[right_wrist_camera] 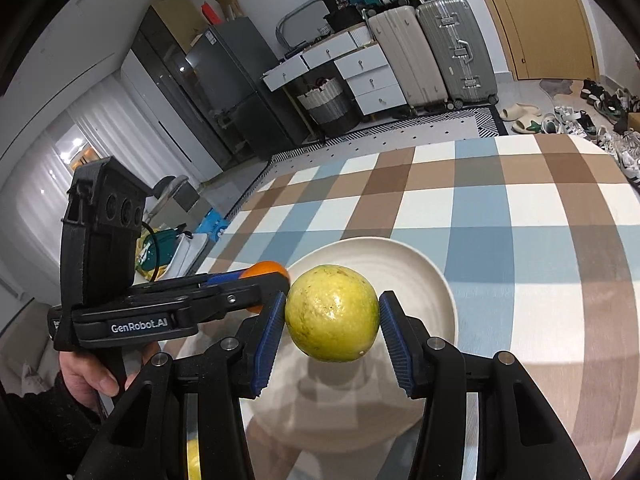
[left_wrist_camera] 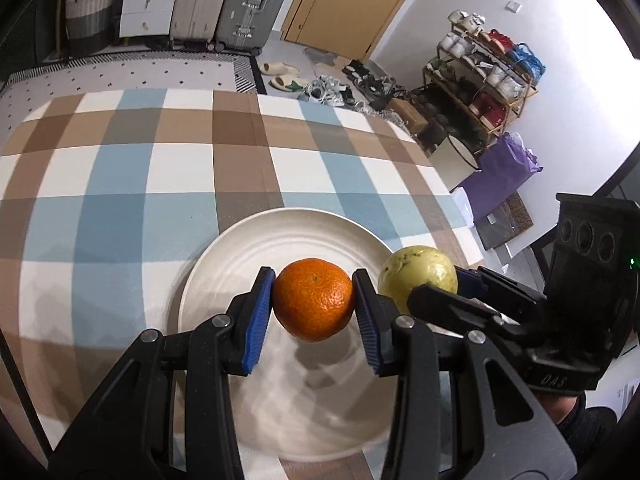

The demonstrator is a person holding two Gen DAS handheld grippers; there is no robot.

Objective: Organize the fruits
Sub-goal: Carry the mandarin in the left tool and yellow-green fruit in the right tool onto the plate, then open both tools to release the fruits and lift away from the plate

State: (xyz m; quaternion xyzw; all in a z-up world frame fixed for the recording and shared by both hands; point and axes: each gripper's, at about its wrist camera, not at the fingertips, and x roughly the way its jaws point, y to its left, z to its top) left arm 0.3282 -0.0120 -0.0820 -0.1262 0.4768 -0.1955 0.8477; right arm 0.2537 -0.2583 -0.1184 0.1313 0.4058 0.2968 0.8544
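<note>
My left gripper (left_wrist_camera: pixel 314 304) is shut on an orange mandarin (left_wrist_camera: pixel 314 305) and holds it above a white plate (left_wrist_camera: pixel 240 248). My right gripper (right_wrist_camera: pixel 332 320) is shut on a yellow-green guava (right_wrist_camera: pixel 332 313) and holds it above the same plate (right_wrist_camera: pixel 424 276). The guava (left_wrist_camera: pixel 416 274) and the right gripper also show at the right of the left wrist view. The left gripper shows at the left of the right wrist view, with a sliver of the mandarin (right_wrist_camera: pixel 268 269) between its fingers. The plate is bare under both fruits.
The plate sits on a table with a blue, brown and white checked cloth (left_wrist_camera: pixel 120 184). A yellow object (right_wrist_camera: pixel 192 460) peeks out below the right gripper. Suitcases (right_wrist_camera: pixel 432 52), drawers and a shoe rack (left_wrist_camera: pixel 480 80) stand on the floor beyond the table.
</note>
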